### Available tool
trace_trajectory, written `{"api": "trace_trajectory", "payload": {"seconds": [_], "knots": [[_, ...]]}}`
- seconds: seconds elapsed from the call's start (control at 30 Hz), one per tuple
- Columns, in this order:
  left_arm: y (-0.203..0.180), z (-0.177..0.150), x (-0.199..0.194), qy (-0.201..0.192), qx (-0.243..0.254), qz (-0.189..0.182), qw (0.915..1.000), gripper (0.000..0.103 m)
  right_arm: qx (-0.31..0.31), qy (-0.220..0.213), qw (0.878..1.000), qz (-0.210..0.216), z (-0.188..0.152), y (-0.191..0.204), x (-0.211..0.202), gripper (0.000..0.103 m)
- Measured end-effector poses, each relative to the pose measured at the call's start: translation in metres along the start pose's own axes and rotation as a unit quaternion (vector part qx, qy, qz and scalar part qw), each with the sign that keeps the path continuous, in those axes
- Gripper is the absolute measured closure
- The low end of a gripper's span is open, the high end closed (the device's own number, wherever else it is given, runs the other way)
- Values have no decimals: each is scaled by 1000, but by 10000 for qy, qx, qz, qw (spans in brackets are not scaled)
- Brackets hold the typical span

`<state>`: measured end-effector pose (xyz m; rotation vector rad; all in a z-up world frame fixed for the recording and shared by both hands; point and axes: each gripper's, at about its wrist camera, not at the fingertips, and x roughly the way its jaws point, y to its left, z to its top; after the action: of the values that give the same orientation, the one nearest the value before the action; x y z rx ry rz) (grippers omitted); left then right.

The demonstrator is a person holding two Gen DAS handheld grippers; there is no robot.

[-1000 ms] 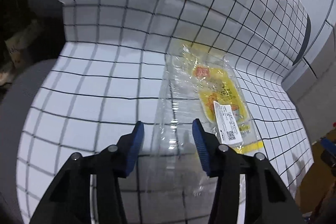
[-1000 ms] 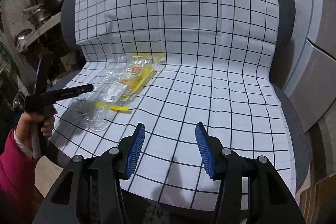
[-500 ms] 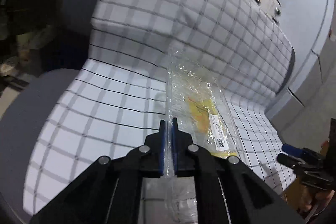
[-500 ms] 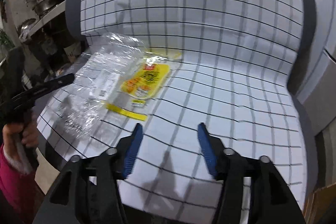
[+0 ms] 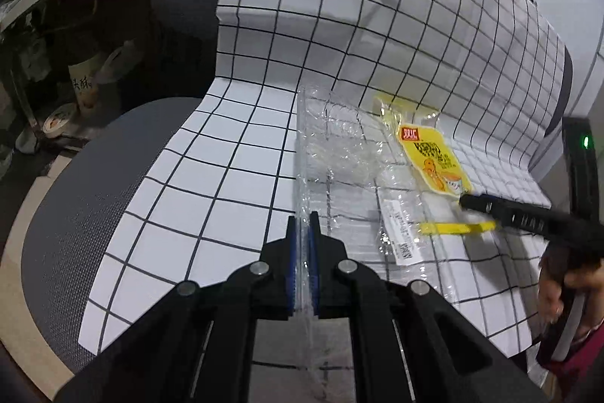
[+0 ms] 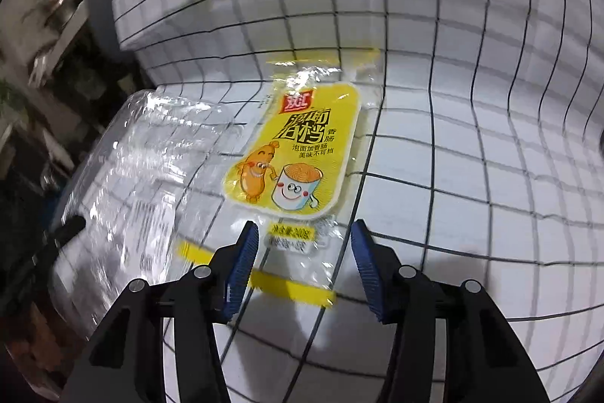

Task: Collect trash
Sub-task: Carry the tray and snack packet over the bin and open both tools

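Note:
A clear plastic wrapper with a yellow sausage label lies on a white checked cloth over a grey chair seat. My left gripper is shut on the wrapper's near edge. In the right wrist view the wrapper and its yellow label fill the middle. My right gripper is open, its blue pads either side of the wrapper's yellow-striped end. The right gripper also shows in the left wrist view at the wrapper's right side.
The checked cloth covers the seat and backrest of the grey chair. Shelves with pots and jars stand to the left. A grey cabinet stands to the right.
My left gripper closed on the wrapper's edge and lifted it slightly. My right gripper moved forward and left until its open fingers reached the wrapper's yellow-striped end.

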<state>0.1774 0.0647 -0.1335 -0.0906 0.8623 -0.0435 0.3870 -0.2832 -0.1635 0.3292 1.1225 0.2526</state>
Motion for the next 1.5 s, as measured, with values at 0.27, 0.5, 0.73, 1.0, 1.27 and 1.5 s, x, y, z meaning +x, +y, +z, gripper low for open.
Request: {"api": "trace_trajectory", "payload": {"seconds": [0.27, 0.5, 0.73, 1.0, 1.27, 1.5], "knots": [[2, -8, 13, 291, 118, 346, 9989, 98, 509, -75, 9974, 508, 17, -17, 9, 64], [4, -7, 11, 298, 103, 432, 9986, 98, 1117, -204, 9782, 1736, 24, -35, -1, 84], [2, -9, 13, 349, 69, 444, 9984, 98, 992, 144, 9879, 1180, 21, -21, 9, 96], [-10, 1, -26, -144, -155, 59, 9998, 99, 632, -884, 9920, 642, 18, -17, -69, 102], [-60, 10, -73, -575, 30, -302, 9979, 99, 587, -1328, 9877, 578, -14, -31, -149, 102], [-130, -4, -78, -487, 540, -488, 9962, 99, 880, -1613, 9827, 247, -73, -76, -204, 102]]}}
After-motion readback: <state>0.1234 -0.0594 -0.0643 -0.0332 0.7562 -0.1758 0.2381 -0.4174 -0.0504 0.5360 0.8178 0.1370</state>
